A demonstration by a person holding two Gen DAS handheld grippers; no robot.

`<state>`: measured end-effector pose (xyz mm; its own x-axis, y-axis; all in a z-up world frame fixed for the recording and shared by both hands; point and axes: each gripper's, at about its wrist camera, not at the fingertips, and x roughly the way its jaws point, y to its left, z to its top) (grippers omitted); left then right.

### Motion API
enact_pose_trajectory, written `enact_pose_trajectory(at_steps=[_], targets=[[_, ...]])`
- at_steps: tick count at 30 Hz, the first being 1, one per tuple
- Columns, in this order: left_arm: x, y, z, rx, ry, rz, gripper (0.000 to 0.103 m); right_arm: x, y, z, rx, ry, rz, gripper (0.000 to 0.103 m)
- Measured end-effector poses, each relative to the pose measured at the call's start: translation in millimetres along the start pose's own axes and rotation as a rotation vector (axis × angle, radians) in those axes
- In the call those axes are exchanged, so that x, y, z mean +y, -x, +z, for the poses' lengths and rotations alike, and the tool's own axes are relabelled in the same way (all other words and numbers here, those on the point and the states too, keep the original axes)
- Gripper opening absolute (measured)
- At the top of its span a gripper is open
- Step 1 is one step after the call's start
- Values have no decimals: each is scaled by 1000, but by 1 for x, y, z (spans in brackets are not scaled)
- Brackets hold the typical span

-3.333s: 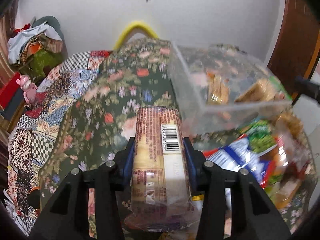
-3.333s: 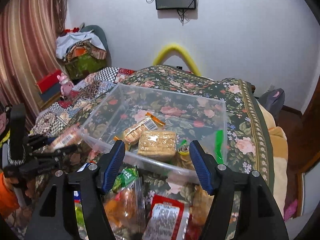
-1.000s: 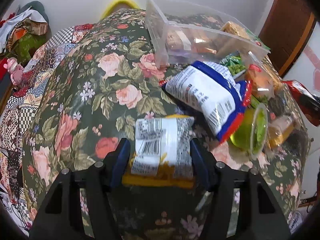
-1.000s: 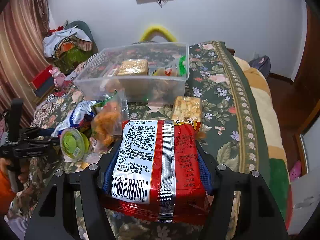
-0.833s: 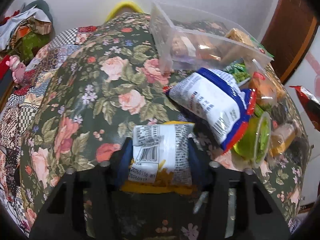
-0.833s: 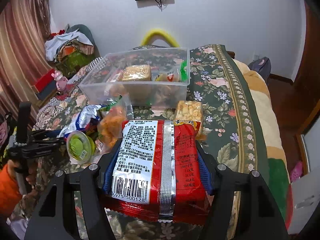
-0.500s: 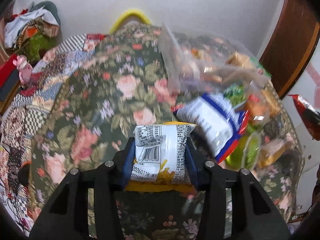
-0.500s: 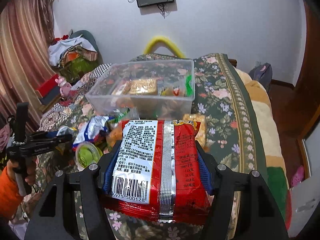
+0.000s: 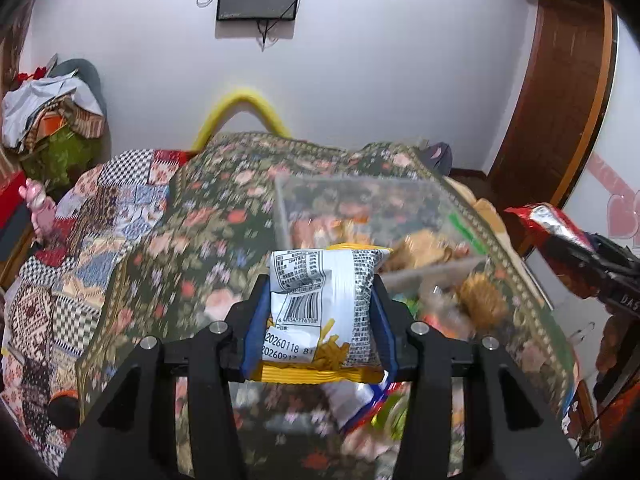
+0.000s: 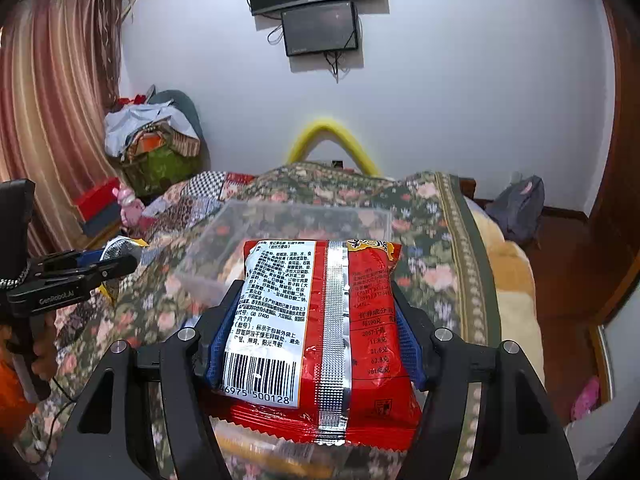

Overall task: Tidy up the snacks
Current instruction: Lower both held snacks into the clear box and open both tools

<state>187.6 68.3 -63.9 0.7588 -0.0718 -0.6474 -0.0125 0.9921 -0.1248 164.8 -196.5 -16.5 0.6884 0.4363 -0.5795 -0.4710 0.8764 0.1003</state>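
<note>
I have a snack in each tool. My left gripper (image 9: 320, 316) is clamped on a small white-and-yellow crinkled snack packet (image 9: 322, 310) with a barcode facing the camera, and my right gripper (image 10: 314, 334) is clamped on a larger red foil snack bag (image 10: 320, 320) printed with a white label panel and silver seam. Both packs are up in the air, clear of the bedspread.

A second ago the white-and-yellow packet lay low on the cloth among the loose pile and the red bag hung just above it; now both wrist views have tipped up toward the wall, and the clear plastic storage bin (image 9: 360, 200) sits directly ahead of each pack. From the right side I see that bin (image 10: 304, 220) just beyond the top edge of the red bag. I read that as the lift being finished and the carry toward the bin under way, with both drops yet to come.

Inside the bin a few biscuit packs show, blurred. On my side of it, on the green floral bedspread (image 9: 192, 248), the remaining loose snacks (image 9: 460, 300) wait, so sorting is partly done. A wall-mounted dark screen (image 10: 320, 32) hangs beyond.
</note>
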Motion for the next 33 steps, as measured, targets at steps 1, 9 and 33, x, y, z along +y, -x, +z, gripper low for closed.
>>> enact_pose_trajectory(at_steps=[1,9,33], targets=[[-2,0,3,-7,-3,0,46,-1,-2,3,-4,-1,1,63],[-20,-30,36,-22,-27,0,47,-7,-25,30,-35,8,-15,64],[-9,-154,52,126,-19,59,47,-23,-143,31,199,-12,-22,64]])
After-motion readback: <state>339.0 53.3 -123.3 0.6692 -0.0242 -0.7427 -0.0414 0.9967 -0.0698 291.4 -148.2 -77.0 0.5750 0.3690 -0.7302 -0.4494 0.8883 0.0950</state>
